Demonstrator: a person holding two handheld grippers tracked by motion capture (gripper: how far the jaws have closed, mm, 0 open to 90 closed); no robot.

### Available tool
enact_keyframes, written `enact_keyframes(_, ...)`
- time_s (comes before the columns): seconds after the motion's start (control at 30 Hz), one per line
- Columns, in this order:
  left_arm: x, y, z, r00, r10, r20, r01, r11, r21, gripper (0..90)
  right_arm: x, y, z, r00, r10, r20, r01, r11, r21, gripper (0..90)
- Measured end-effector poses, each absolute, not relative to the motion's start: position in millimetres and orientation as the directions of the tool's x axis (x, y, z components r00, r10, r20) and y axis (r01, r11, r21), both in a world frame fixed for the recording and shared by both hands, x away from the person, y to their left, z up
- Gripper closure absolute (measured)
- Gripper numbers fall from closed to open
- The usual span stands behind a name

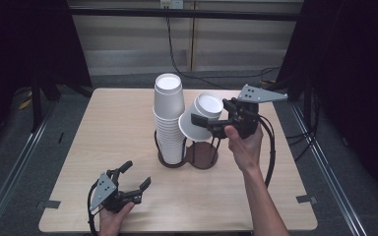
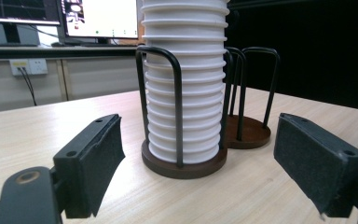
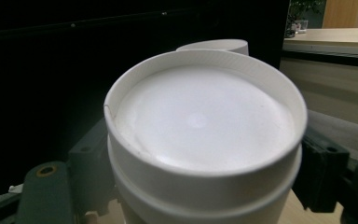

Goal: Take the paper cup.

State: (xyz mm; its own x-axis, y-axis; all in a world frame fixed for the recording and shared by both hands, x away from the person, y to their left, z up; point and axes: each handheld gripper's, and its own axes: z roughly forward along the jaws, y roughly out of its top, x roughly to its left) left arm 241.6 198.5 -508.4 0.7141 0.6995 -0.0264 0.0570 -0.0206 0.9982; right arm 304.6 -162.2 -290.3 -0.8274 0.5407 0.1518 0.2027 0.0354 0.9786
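A tall stack of upturned white paper cups (image 1: pixel 168 113) (image 2: pixel 186 93) stands in a brown round holder (image 1: pixel 171 162) (image 2: pixel 182 169) with black wire loops, mid-table. Beside it on the right sits a twin holder (image 1: pixel 203 156) (image 2: pixel 249 133) with nothing in it. My right gripper (image 1: pixel 202 122) (image 3: pixel 205 168) is shut on a white cup (image 1: pixel 207 105) (image 3: pixel 200 116), held tilted, bottom up, just above the twin holder; a second rim shows under the first. My left gripper (image 1: pixel 137 174) (image 2: pixel 198 140) rests low near the table's front left, jaws open and bare, facing the stack.
The wooden table (image 1: pixel 113 128) has bare room on its left half and along the front. Black cables (image 1: pixel 177 64) run over the floor behind it. Dark curtains flank both sides. Monitors (image 2: pixel 98 18) stand on a bench beyond the table.
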Motion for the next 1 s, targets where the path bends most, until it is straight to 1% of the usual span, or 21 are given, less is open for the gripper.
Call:
enact_keyframes(0.1, 245, 197, -507, 0.715, 0.695, -0.076, 0.118, -0.013, 0.993, 15.8, 304, -159, -297, -0.831, 0.538, 0.142, 0.206, 0.062, 0.977, 21.4)
enact_keyframes(0.17, 245, 197, -506, 0.724, 0.685, -0.084, 0.121, -0.007, 0.993, 15.9, 304, -158, -302, -0.833, 0.533, 0.147, 0.213, 0.065, 0.975, 21.4)
enact_keyframes(0.23, 245, 197, -504, 0.733, 0.677, -0.066, 0.106, -0.019, 0.994, 16.0, 303, -158, -307, -0.833, 0.531, 0.153, 0.218, 0.061, 0.974, 21.4)
enact_keyframes(0.27, 245, 196, -503, 0.735, 0.672, -0.087, 0.116, 0.002, 0.993, 16.2, 303, -158, -310, -0.834, 0.530, 0.155, 0.220, 0.062, 0.973, 21.4)
enact_keyframes(0.43, 245, 196, -493, 0.759, 0.648, -0.062, 0.103, -0.025, 0.994, 16.3, 301, -154, -322, -0.838, 0.518, 0.169, 0.232, 0.058, 0.971, 21.4)
enact_keyframes(0.47, 244, 195, -491, 0.764, 0.641, -0.069, 0.105, -0.018, 0.994, 16.5, 301, -153, -325, -0.839, 0.518, 0.167, 0.233, 0.065, 0.970, 21.4)
enact_keyframes(0.5, 244, 194, -490, 0.770, 0.635, -0.058, 0.097, -0.026, 0.995, 16.8, 301, -152, -327, -0.840, 0.516, 0.169, 0.236, 0.066, 0.970, 21.4)
enact_keyframes(0.53, 244, 192, -488, 0.773, 0.630, -0.071, 0.102, -0.013, 0.995, 16.8, 301, -151, -329, -0.841, 0.513, 0.170, 0.238, 0.069, 0.969, 21.4)
enact_keyframes(0.6, 243, 191, -485, 0.785, 0.618, -0.045, 0.086, -0.037, 0.996, 16.8, 301, -150, -333, -0.842, 0.511, 0.175, 0.244, 0.071, 0.967, 21.4)
enact_keyframes(0.67, 242, 187, -481, 0.792, 0.609, -0.043, 0.083, -0.038, 0.996, 17.0, 300, -148, -337, -0.845, 0.506, 0.173, 0.245, 0.079, 0.966, 21.4)
enact_keyframes(0.7, 242, 187, -479, 0.800, 0.600, -0.025, 0.072, -0.055, 0.996, 17.2, 299, -147, -339, -0.846, 0.504, 0.174, 0.247, 0.082, 0.965, 21.4)
enact_keyframes(0.73, 241, 184, -478, 0.804, 0.592, -0.044, 0.082, -0.038, 0.996, 17.2, 299, -145, -341, -0.847, 0.502, 0.174, 0.248, 0.083, 0.965, 21.4)
enact_keyframes(0.77, 241, 184, -476, 0.808, 0.589, -0.026, 0.068, -0.049, 0.996, 17.2, 298, -144, -342, -0.849, 0.497, 0.176, 0.250, 0.084, 0.965, 21.4)
enact_keyframes(0.93, 242, 177, -472, 0.823, 0.568, -0.024, 0.066, -0.054, 0.996, 17.2, 295, -139, -350, -0.854, 0.487, 0.182, 0.253, 0.084, 0.964, 21.5)
enact_keyframes(1.0, 242, 176, -470, 0.831, 0.557, -0.008, 0.058, -0.072, 0.996, 17.1, 294, -137, -353, -0.857, 0.481, 0.184, 0.255, 0.085, 0.963, 21.4)
